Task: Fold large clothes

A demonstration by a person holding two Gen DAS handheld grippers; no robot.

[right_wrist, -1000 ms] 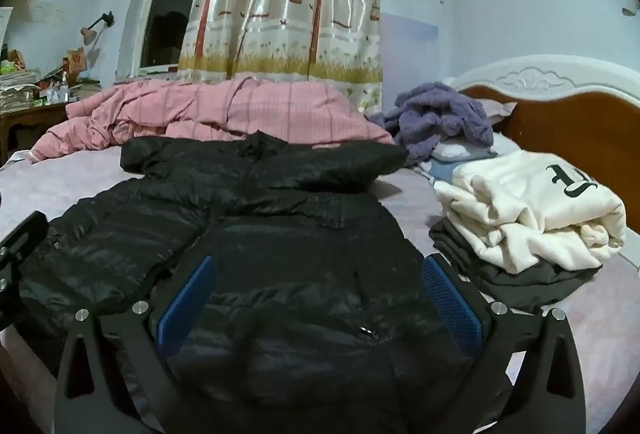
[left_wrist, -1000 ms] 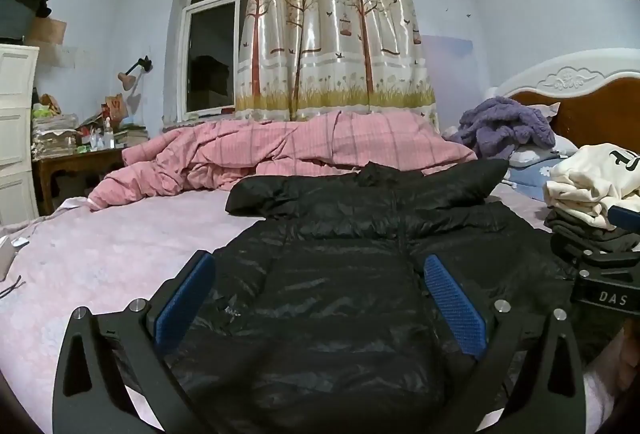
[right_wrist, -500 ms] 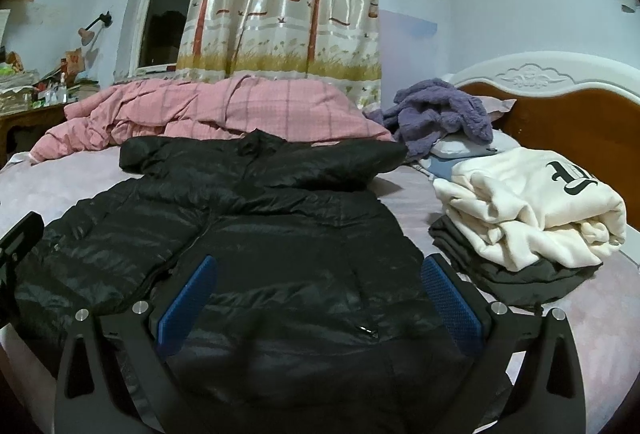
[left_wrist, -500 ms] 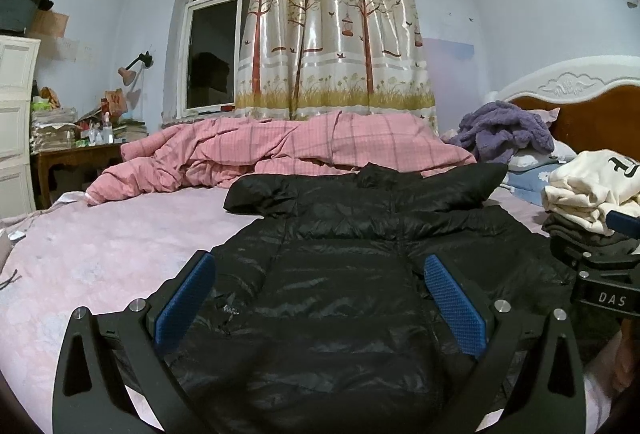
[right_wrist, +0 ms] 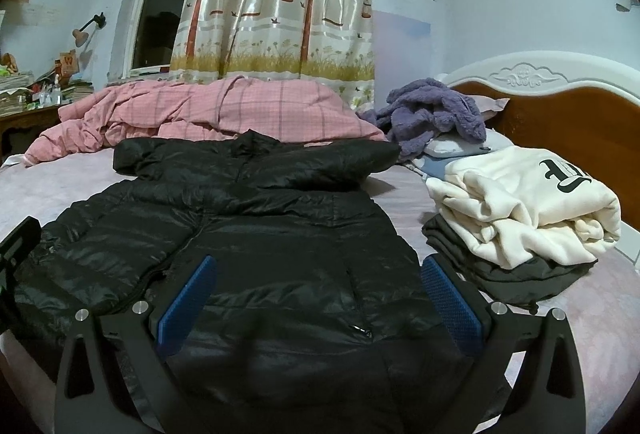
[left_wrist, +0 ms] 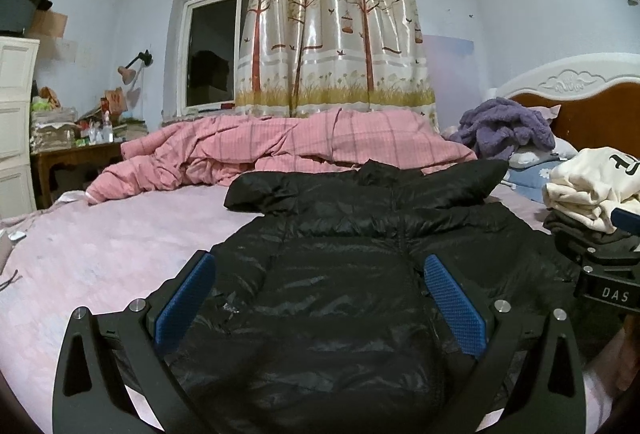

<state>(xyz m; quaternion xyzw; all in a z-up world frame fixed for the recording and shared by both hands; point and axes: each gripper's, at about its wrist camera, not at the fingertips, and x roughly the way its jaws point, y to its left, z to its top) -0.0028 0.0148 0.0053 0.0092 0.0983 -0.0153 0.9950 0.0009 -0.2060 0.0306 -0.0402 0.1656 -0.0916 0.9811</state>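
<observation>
Jacket (left_wrist: 344,274): one, black, puffy, lying flat on the bed (left_wrist: 100,258); fills the centre and lower middle of both views, hood end toward the window.
Left tongs (left_wrist: 320,308): one pair, spread wide, two blue pads (left_wrist: 186,304), hovering over the jacket's lower part, gripping nothing.
Right tongs (right_wrist: 318,304): one pair, spread wide, two blue pads (right_wrist: 188,300), over the jacket's lower right half, gripping nothing.
Quilt (left_wrist: 280,149): one, pink check, bunched behind the jacket, mid-frame.
Folded pile (right_wrist: 520,209): two pieces, one cream top lying on one dark garment (right_wrist: 508,270), right of the jacket.
Purple fleece (right_wrist: 432,113): one heap, upper right, near the headboard (right_wrist: 560,105).
Curtain (left_wrist: 336,25): one, tree print, top centre.
Window (left_wrist: 212,49): one, dark, left of the curtain.
Lamp (left_wrist: 132,69): one, on the wall, upper left.
Bench (left_wrist: 72,161): one, cluttered, far left.
</observation>
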